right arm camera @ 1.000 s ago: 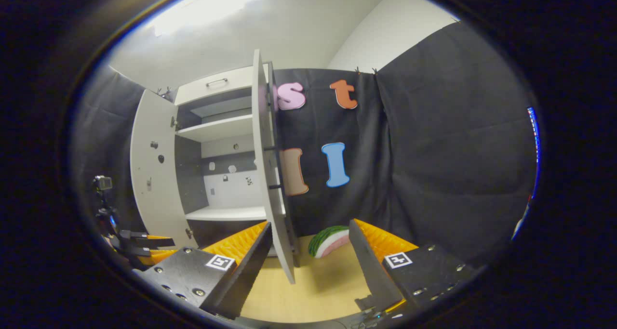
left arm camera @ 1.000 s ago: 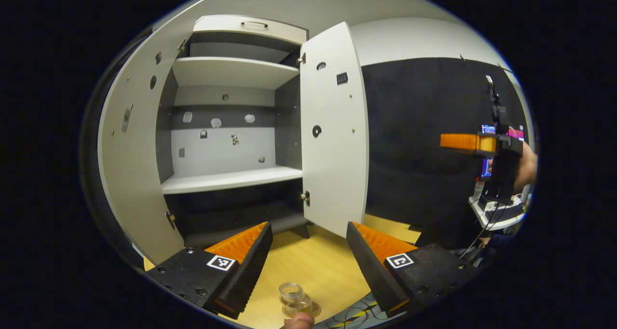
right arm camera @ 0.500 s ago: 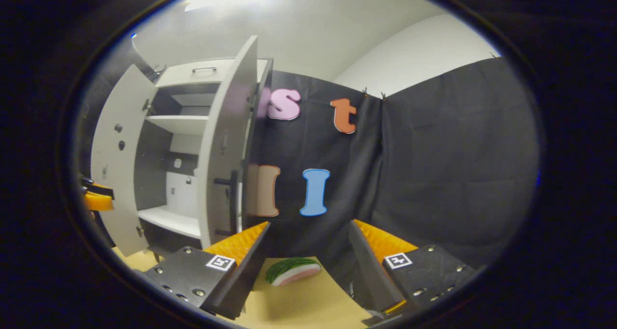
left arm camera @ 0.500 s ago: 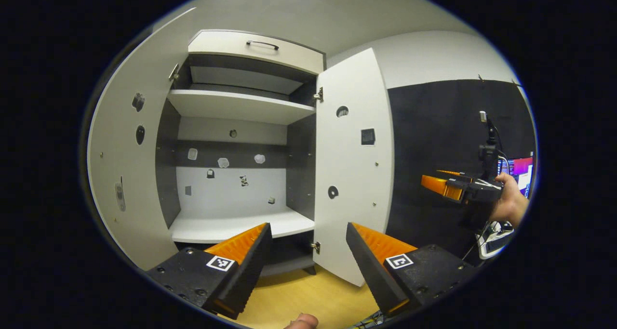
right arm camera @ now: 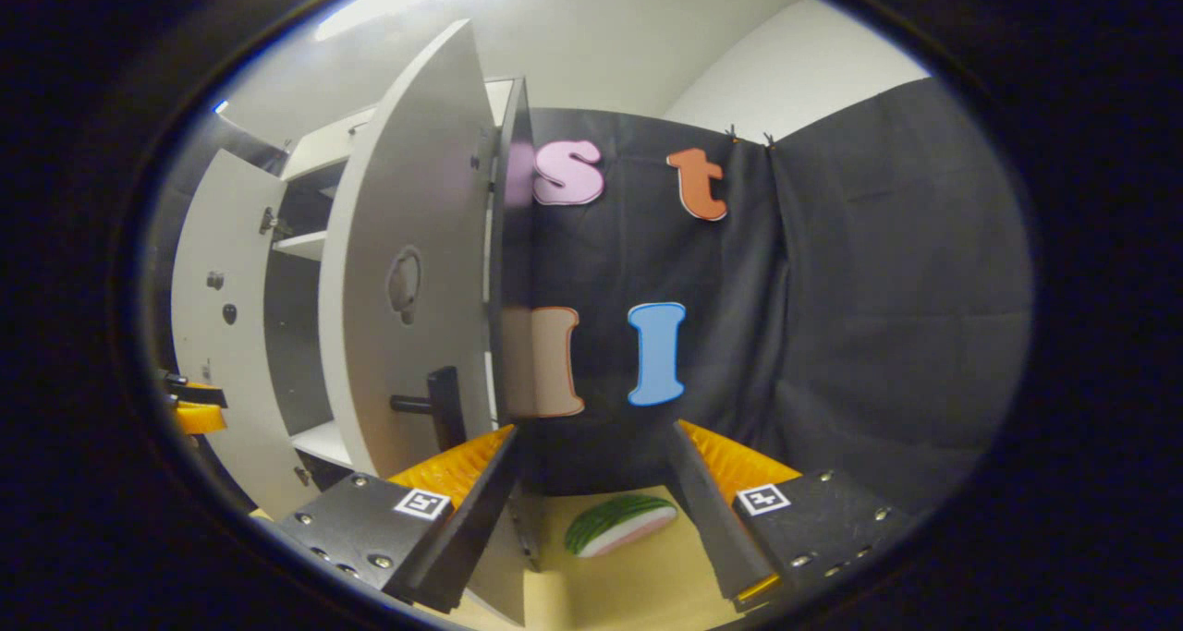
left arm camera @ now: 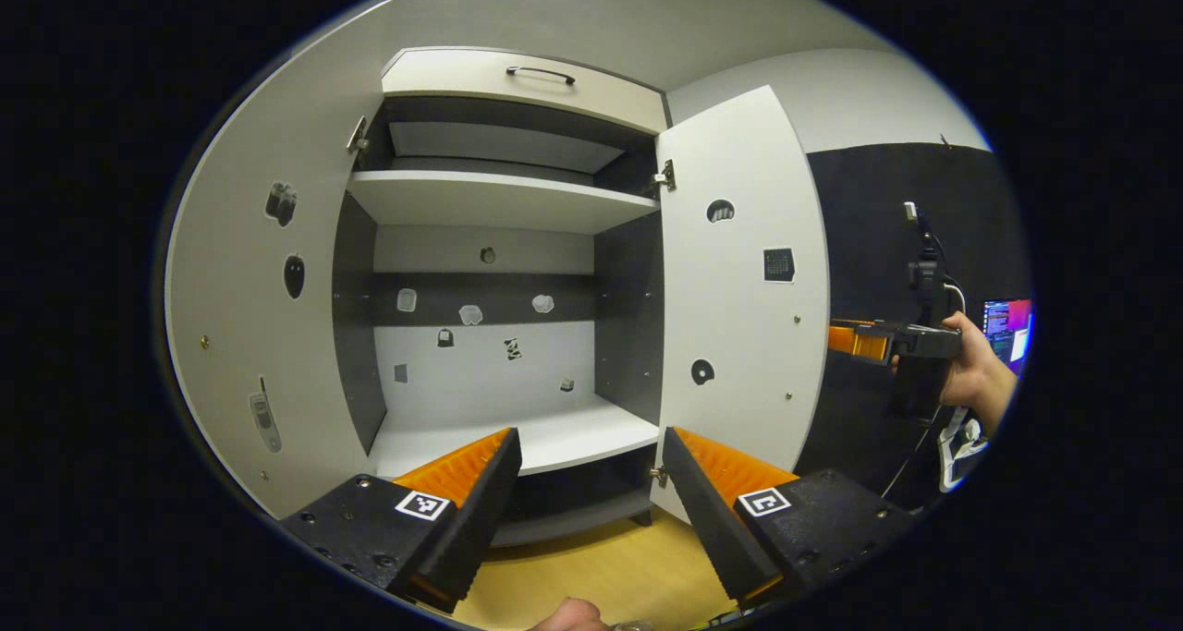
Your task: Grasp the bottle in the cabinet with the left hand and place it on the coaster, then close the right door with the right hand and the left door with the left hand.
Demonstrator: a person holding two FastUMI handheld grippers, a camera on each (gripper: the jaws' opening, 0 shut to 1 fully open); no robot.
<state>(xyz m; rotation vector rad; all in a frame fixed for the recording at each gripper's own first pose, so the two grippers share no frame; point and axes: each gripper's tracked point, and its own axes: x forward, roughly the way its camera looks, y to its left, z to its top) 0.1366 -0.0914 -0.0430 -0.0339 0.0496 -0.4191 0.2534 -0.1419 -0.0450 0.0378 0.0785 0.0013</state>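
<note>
White cabinet (left arm camera: 499,197) shelves loom nearer to the spread-open left gripper (left arm camera: 591,497) than a second ago, the bottle gone below, while the empty, parted right gripper (right arm camera: 596,497) faces the right door (right arm camera: 407,271) handle (right arm camera: 434,405).

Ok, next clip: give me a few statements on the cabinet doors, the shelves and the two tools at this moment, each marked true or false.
1. Both cabinet doors stand open. True: the left door and the right door are both swung out.
2. A bottle stands on the lower shelf. False: that shelf is bare.
3. The left tool is shut on something. False: its fingers are apart with nothing between them.
4. The right tool is open, behind the right door's outer face, near the door's dark handle. True.
5. A watermelon slice lies on the wooden surface. True.
6. The right door is fully closed. False: it stands open.
</note>
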